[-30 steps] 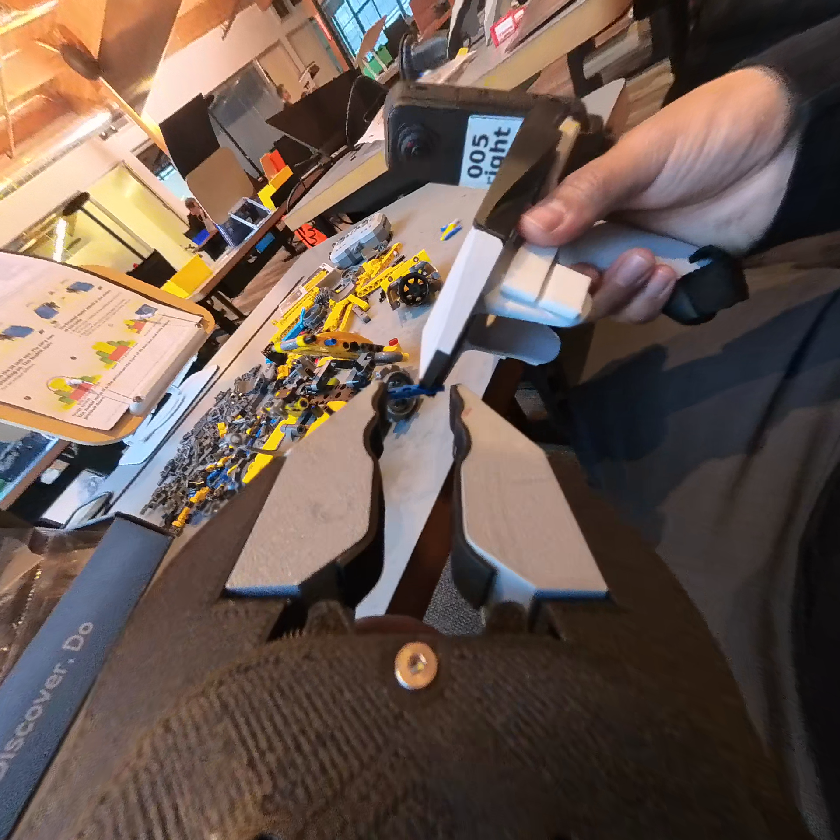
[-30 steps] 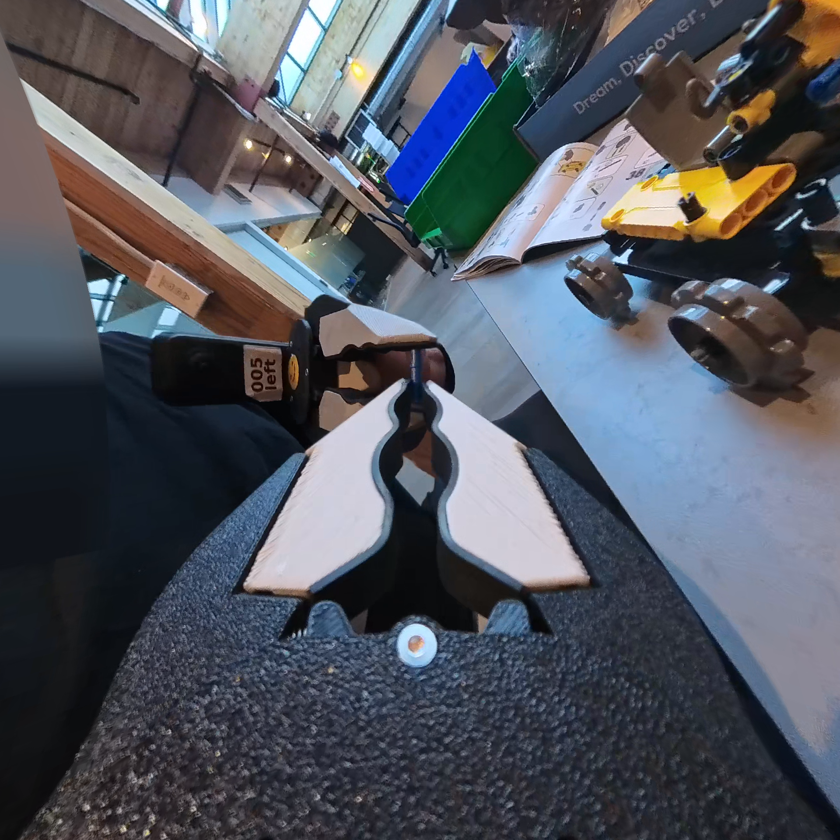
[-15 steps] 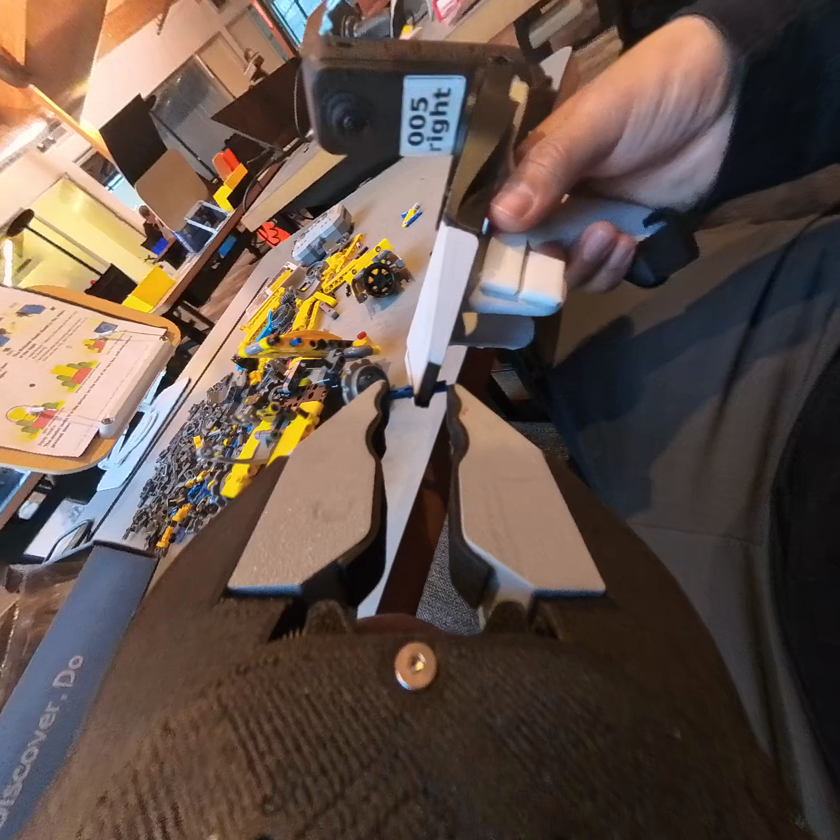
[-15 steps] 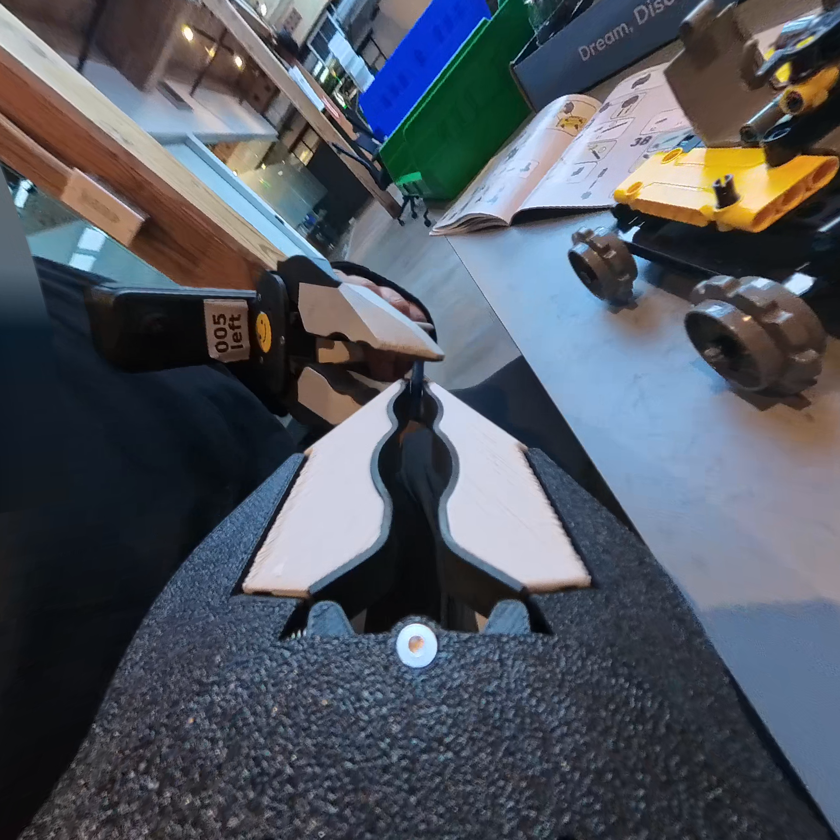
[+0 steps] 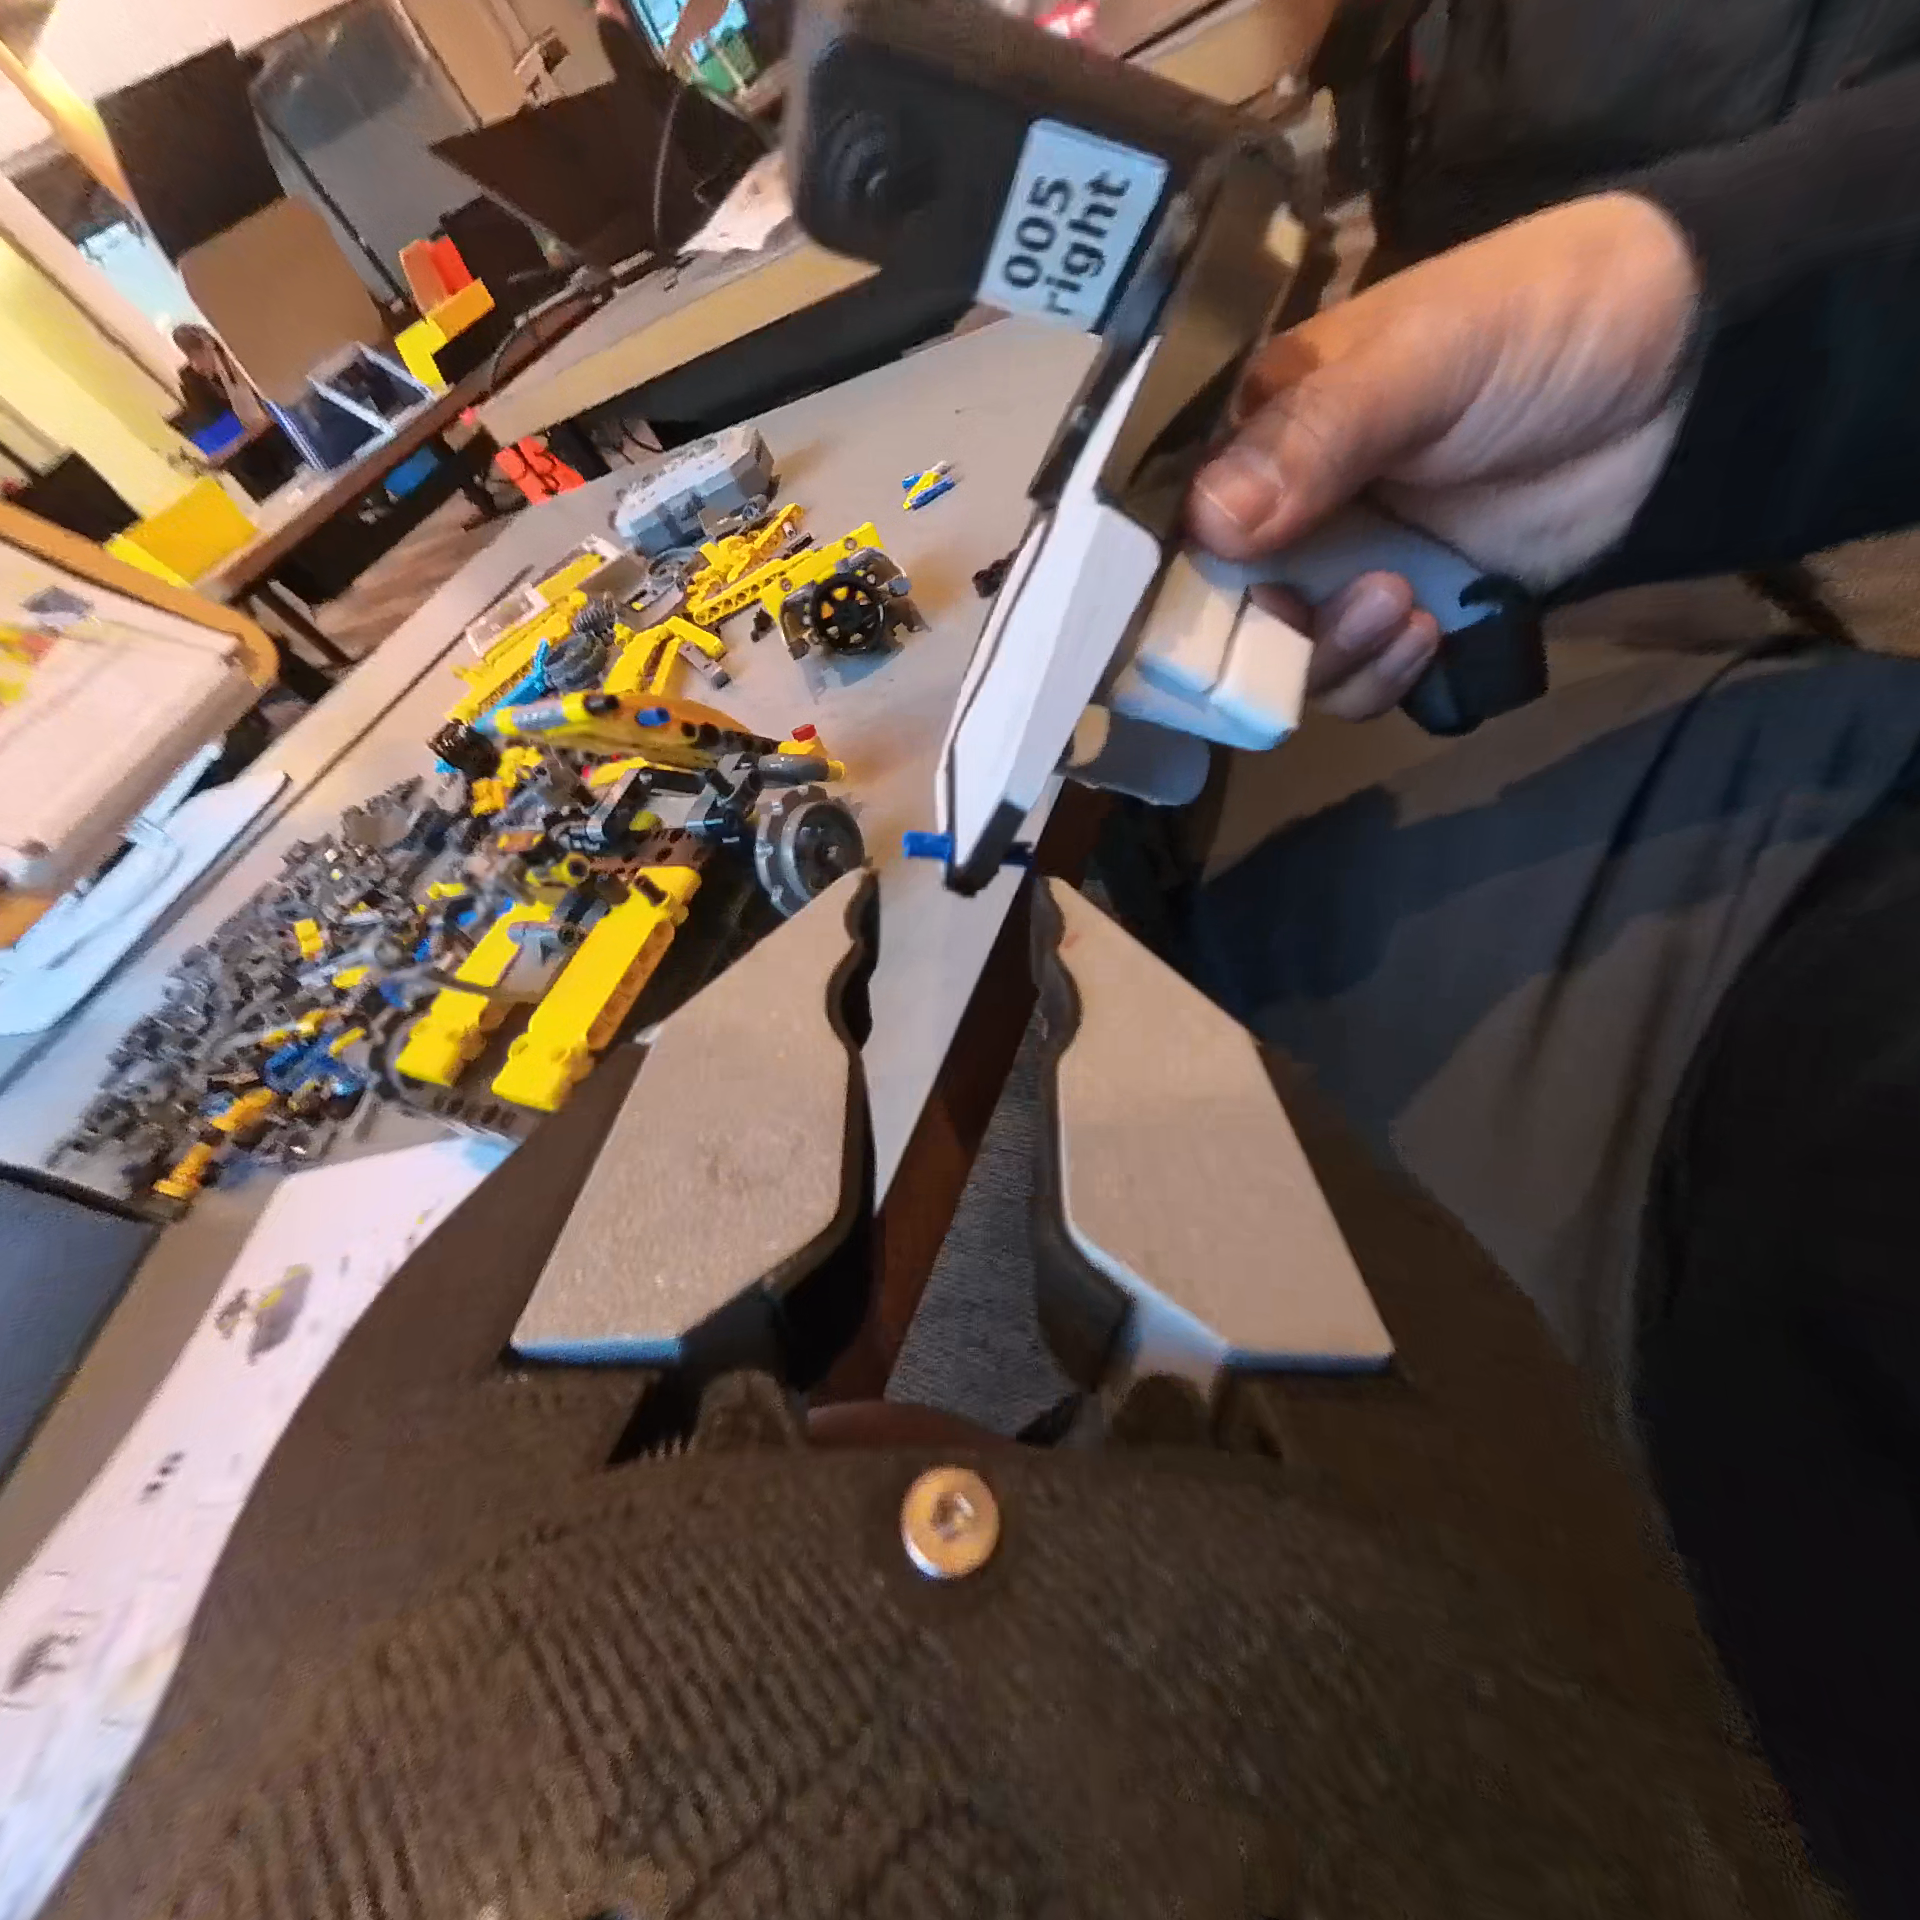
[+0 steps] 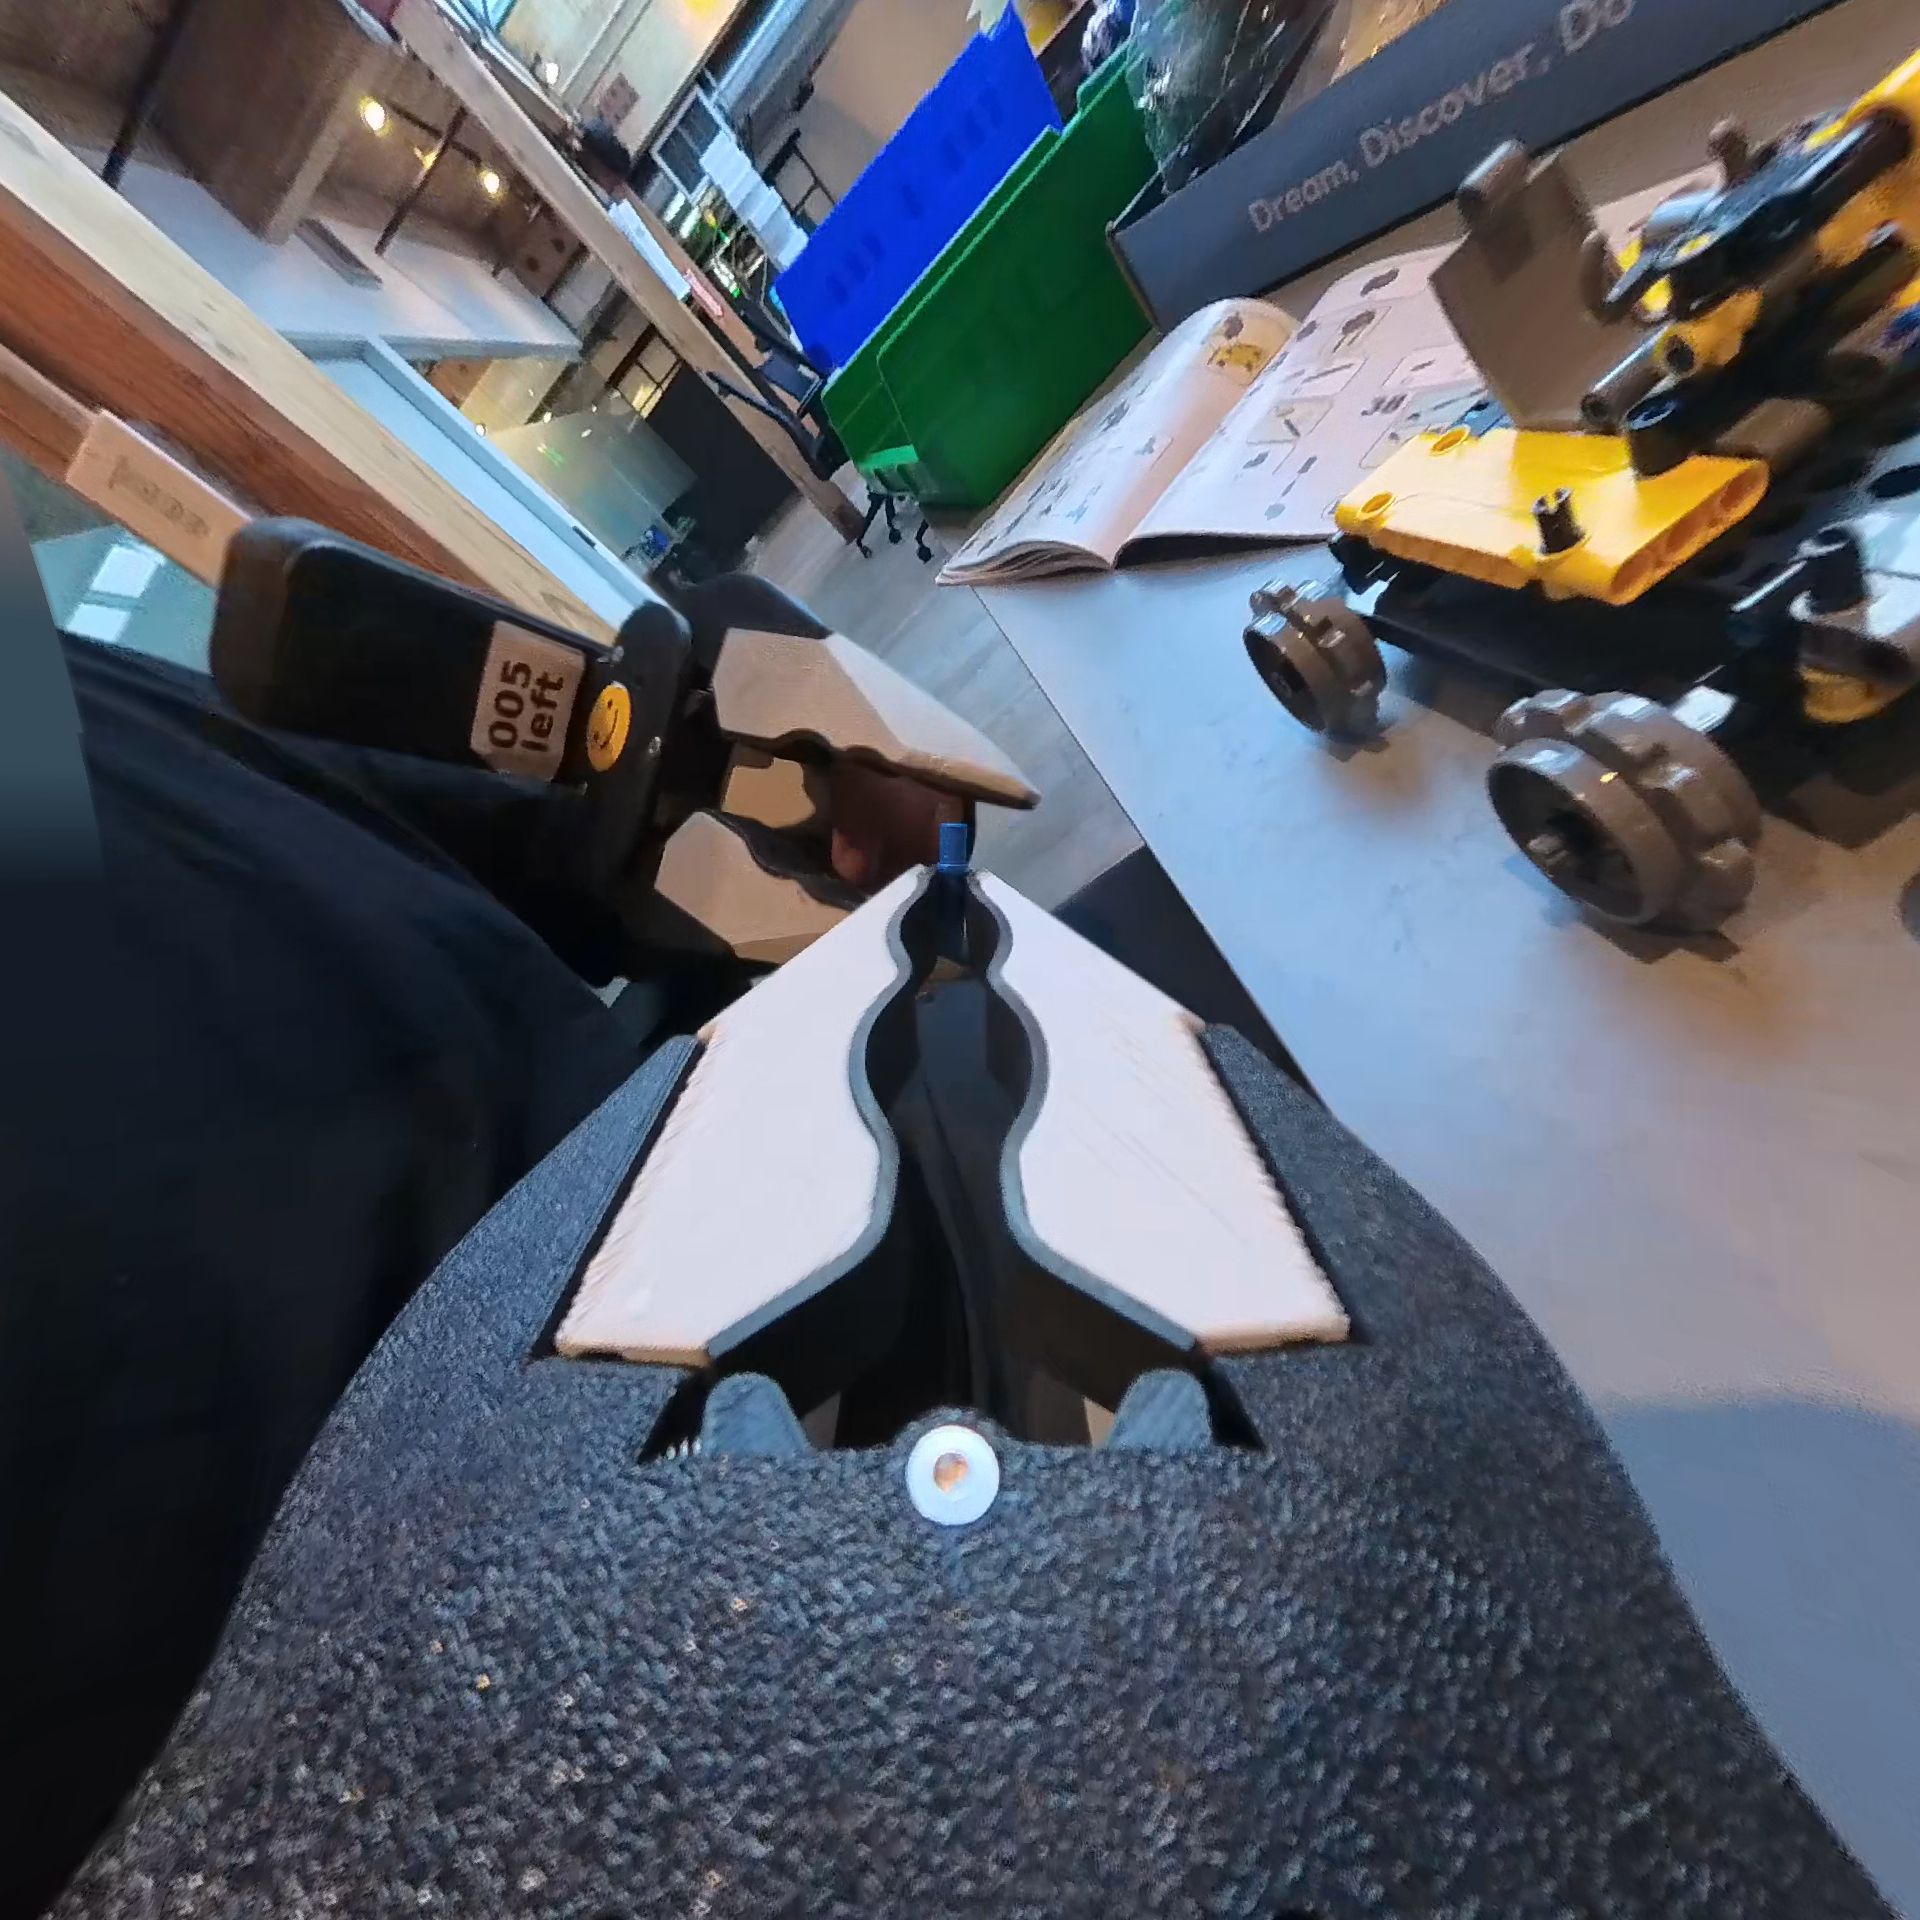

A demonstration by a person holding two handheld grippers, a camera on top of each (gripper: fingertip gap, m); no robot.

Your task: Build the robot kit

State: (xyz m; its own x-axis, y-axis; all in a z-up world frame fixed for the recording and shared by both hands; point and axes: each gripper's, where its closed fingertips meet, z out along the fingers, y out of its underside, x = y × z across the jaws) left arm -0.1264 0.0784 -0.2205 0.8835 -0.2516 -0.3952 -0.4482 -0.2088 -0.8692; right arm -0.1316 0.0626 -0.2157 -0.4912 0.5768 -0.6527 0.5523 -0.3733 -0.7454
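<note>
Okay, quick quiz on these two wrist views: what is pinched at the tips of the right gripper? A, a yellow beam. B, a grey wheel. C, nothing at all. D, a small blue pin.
D: in the right wrist view the right gripper has its tips closed on a small blue pin, while the grey wheel and the yellow beam sit on the table.
</note>
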